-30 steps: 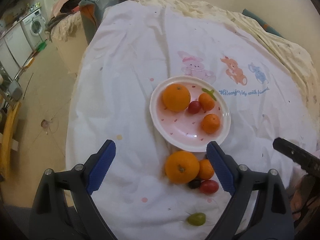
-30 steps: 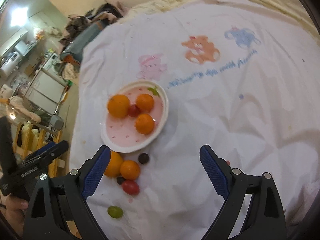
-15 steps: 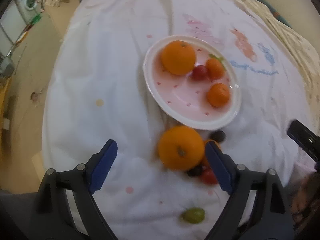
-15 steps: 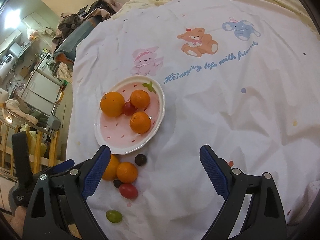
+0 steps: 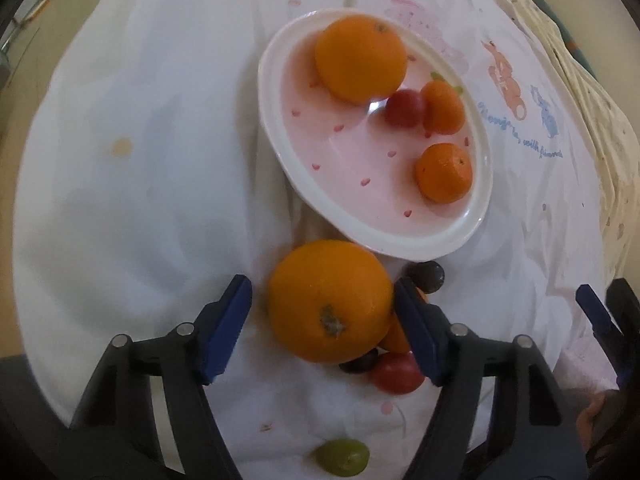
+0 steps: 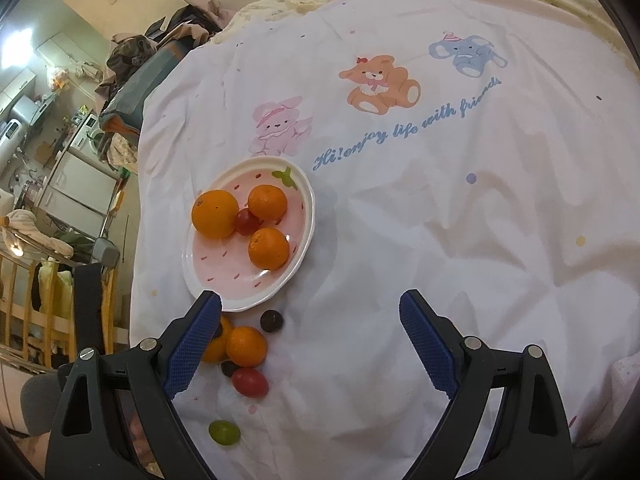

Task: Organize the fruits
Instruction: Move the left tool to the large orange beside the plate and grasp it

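Left hand-held gripper [image 5: 322,312] is down around the big orange [image 5: 330,300] now, jaws apart, one pad on each side; the right pad looks to be touching or nearly touching the skin, the left one just off it. That orange sits on the bed sheet [image 5: 140,140] right below the plate [image 5: 276,128], with a small orange, a red tomato [image 5: 396,372] and dark grapes crowding its right side. So I'd say I'm at the grasp step: next comes squeezing shut, gently and square, without nudging the little ones away, then lifting it over the rim. My right hand-held gripper [image 6: 310,344] hangs wide apart and empty above the sheet, near the same cluster. Compared with a second ago, the left has dropped in much closer: the orange was well ahead of the pads then, and it's between them now.
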A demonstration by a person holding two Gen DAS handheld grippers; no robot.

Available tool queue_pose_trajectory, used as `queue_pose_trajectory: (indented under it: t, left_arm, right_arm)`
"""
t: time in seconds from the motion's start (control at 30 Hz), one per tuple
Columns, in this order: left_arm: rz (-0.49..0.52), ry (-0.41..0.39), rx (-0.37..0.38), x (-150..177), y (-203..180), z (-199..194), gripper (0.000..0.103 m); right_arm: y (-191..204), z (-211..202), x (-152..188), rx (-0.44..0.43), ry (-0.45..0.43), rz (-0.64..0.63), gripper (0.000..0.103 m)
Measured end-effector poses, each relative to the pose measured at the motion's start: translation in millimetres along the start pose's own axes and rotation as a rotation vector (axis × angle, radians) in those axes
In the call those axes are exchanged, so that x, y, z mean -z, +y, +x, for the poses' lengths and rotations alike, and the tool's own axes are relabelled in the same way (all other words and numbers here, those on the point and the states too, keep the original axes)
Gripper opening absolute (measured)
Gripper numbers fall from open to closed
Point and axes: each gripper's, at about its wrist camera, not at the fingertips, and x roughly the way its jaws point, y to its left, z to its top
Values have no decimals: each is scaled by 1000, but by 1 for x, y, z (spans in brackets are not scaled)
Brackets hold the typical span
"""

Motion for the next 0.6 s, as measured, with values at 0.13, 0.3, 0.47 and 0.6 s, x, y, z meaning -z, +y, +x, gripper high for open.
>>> queue_pose_trajectory:
  t: [0.13, 0.3, 0.47, 0.6]
  left_arm:
    - [-3, 10, 15, 0, -3, 2, 58]
    - [46, 16, -29, 1, -8, -1, 55]
    - [95, -30, -79, 6, -13, -18, 54]
    - [127, -72, -93, 12, -16, -37, 54]
  right_arm:
    - [-2, 1, -1, -5, 4, 12, 93]
    - [0, 3, 0, 4, 9, -2, 93]
    - [2, 4, 1, 23, 9, -17, 93]
    - [3, 5, 2, 36, 9, -23, 93]
